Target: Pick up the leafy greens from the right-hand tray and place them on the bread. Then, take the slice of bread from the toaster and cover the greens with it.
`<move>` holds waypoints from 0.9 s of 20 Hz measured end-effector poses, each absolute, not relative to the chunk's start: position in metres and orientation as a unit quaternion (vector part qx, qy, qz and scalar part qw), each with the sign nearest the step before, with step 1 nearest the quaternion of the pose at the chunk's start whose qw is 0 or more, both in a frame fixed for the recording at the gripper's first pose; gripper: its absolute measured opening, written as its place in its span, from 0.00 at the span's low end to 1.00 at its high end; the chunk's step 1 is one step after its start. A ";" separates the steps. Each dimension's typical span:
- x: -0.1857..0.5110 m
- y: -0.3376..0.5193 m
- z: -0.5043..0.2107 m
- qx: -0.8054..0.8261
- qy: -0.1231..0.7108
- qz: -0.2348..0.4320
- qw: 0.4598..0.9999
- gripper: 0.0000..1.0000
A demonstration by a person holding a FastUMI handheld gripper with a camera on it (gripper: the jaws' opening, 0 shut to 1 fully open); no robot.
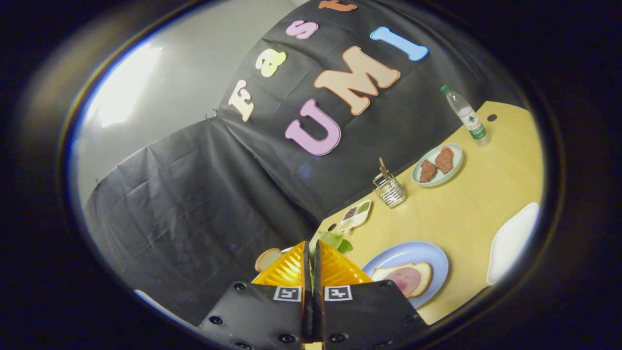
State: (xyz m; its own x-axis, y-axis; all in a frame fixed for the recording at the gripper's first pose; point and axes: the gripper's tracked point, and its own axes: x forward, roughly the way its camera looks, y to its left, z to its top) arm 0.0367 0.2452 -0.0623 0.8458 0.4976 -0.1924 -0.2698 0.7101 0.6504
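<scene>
Gripper seen from behind, tilted so that the table slopes up and away to the right of the fingers. Fingers closed almost together, only a thin dark slit left between them. Leafy greens sticking out just past the fingertips, apparently pinched there; contact itself hidden behind the fingers, so hold not certain. Lower part of the greens covered by the fingers; leaf edges visible above and to the right of the tips.

Blue plate just right of the fingers, holding a slice of bread topped with a pinkish round slice; near edge of the plate cut off behind the gripper body. Second slice of bread peeking out just left of the fingers, its support hidden. Beyond the fingertips: small divided dish with dark and green contents too small to identify, then a metal wire holder with a utensil handle. Farther right: pale plate with two brown pieces, and a clear bottle with green cap. White tray far right, partly cut off.
</scene>
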 end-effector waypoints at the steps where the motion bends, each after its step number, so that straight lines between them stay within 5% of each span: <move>1: 0.043 0.250 -0.076 0.316 0.190 0.207 0.906 0.03; 18: 0.052 0.181 -0.216 0.150 0.309 0.067 0.937 0.06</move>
State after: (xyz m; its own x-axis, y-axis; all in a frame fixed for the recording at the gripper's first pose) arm 0.0518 0.1815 -0.2165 0.7996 0.2179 -0.5596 -0.0317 0.9459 0.3230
